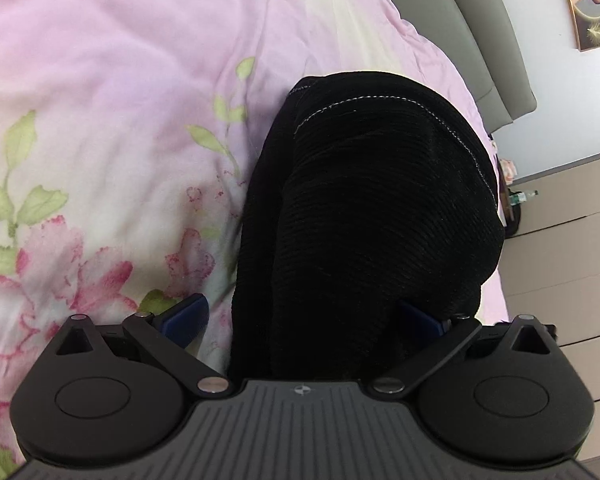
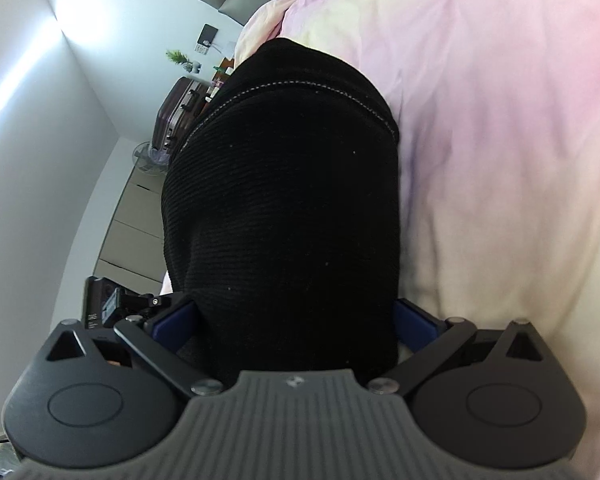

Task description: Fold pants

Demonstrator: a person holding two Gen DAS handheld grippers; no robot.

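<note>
- Left wrist view: left gripper (image 1: 300, 316) with blue fingers (image 1: 188, 314) spread wide, one pad at 9 o'clock of the cloth, the other at 3 o'clock, partly hidden by fabric.
- Black pants (image 1: 372, 216) bunched between those fingers, running from 6 o'clock up to 12 o'clock of the frame centre; ribbed weave, pale stitched seam curving across the far end.
- Whether the left fingers actually press the cloth: cannot tell, the left pad looks apart from the fabric edge.
- Pants lie on a pink floral bedspread (image 1: 100, 100); flowers and green leaves at 8 o'clock, plain pink at 11 o'clock.
- Grey headboard (image 1: 472, 20) at 1 o'clock, wall picture (image 1: 592, 4) at 2 o'clock corner, beige drawers (image 1: 572, 280) at 3 o'clock.
- Right wrist view: right gripper (image 2: 296, 320) also spread wide, blue fingers (image 2: 414, 324) flanking the cloth at 9 and 3 o'clock.
- Black pants (image 2: 292, 208) fill the frame centre, fabric touching or overlapping both pads; real pinch or just lying between them: cannot tell.
- Same pale seam arcs over the far end at 12 o'clock.
- Bedspread (image 2: 500, 140) here plain pink and cream, at 1 to 4 o'clock.
- Dark suitcase (image 2: 180, 116) at 10 o'clock, small potted plant (image 2: 178, 58) above it, fan (image 2: 148, 158) just below the suitcase, beige cabinet (image 2: 132, 224) at 9 o'clock.
- Other gripper's body (image 2: 104, 306) visible at 8 o'clock, near the left pad.
</note>
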